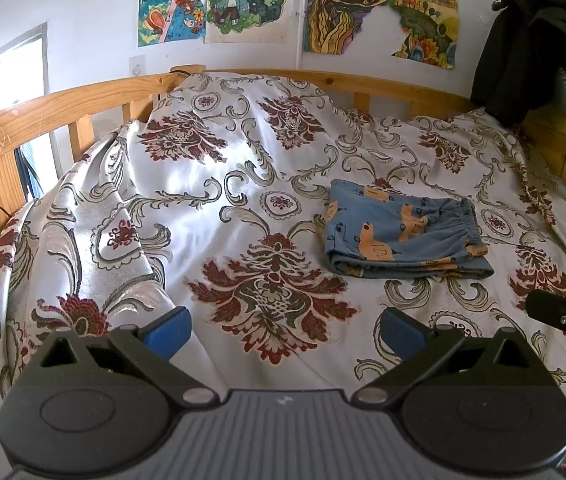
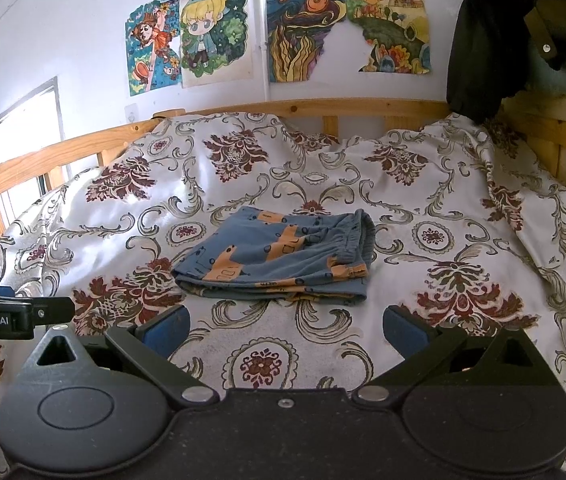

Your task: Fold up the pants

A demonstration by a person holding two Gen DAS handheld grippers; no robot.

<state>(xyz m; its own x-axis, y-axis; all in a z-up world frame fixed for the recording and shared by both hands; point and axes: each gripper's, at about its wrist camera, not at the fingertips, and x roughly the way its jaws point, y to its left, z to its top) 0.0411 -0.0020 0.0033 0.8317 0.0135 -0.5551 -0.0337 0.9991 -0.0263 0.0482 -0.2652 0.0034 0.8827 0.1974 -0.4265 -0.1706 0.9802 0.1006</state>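
Right wrist view first: the right gripper (image 2: 285, 330) hangs low over the bedspread (image 2: 463, 208), blue fingers spread wide, nothing between them. Left gripper (image 1: 285, 330) alongside, jaws equally wide and empty. Just ahead, clear of both, the pants (image 2: 279, 258) lie as a compact layered bundle, waistband to the right. Folding looks finished, or one tidy short. Any next move calls for squaring the loose lower edge. Beyond, the wooden rail (image 2: 323, 106).

Daylight enters from window (image 1: 7, 76) at left; glare on bedspread (image 1: 187, 184) sheen near its left edge. Sharp focus centrally; fisheye bends bed rail (image 2: 243, 110), corners vignetted.
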